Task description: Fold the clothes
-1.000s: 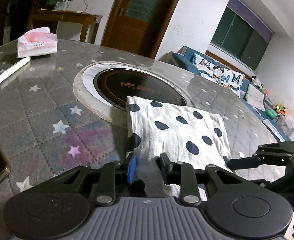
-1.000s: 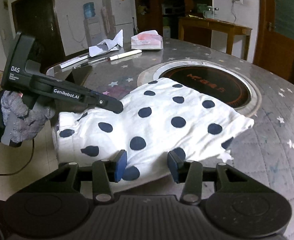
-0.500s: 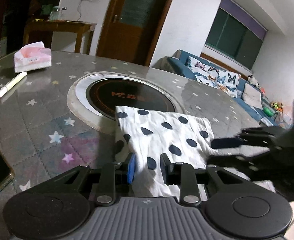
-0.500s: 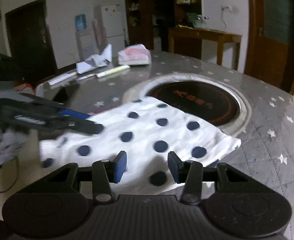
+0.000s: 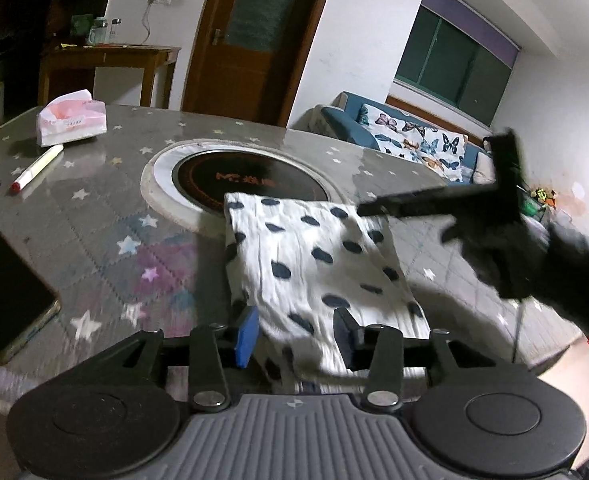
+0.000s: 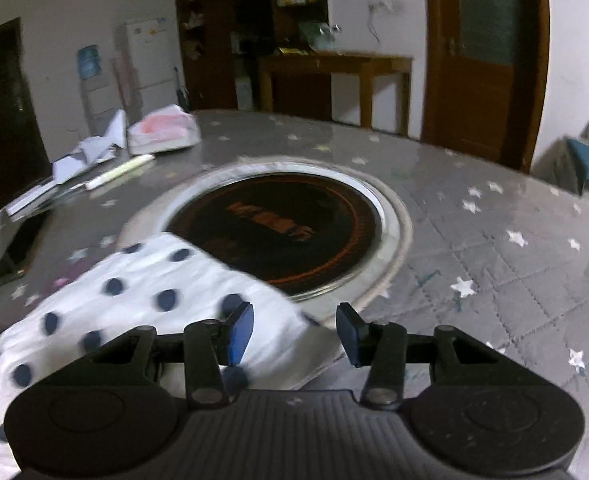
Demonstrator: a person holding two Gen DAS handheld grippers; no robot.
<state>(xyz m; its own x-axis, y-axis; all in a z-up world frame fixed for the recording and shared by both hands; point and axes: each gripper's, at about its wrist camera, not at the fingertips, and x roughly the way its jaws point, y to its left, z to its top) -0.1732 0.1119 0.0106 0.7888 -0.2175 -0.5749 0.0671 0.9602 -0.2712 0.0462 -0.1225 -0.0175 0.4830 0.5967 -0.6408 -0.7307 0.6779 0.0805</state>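
Clothes here means one white garment with dark polka dots (image 5: 318, 264), which we see lying folded on the grey star-patterned table (image 5: 94, 240). Its far edge overlaps the rim of the round induction cooktop (image 5: 250, 178) set into the tabletop, and its near end runs toward the table's edge below us.

Our left gripper (image 5: 296, 334) has its jaws parted wide, blue pad on one side and dark pad on the other, with the near end of the garment lying between and beneath them; nothing is pinched. Our right gripper (image 6: 294, 334) is likewise spread open and holds nothing; in its own view the garment's corner (image 6: 142, 292) sits under its left finger (image 6: 238, 332), while bare table shows past the right one. From the left wrist view, the right gripper (image 5: 378, 206) appears as a dark blurred shape hovering over the garment's far right corner, and we cannot tell whether it touches the cloth.

For containers, we find a soft tissue pack (image 5: 72, 124) at the far left of the table, white and pink tissue showing at its top. Beside it lies a white marker with a red cap (image 5: 36, 168), and nearer us a dark phone (image 5: 6, 288) rests flat. Crumpled papers (image 6: 94, 148) sit near the tissue pack in the right wrist view.
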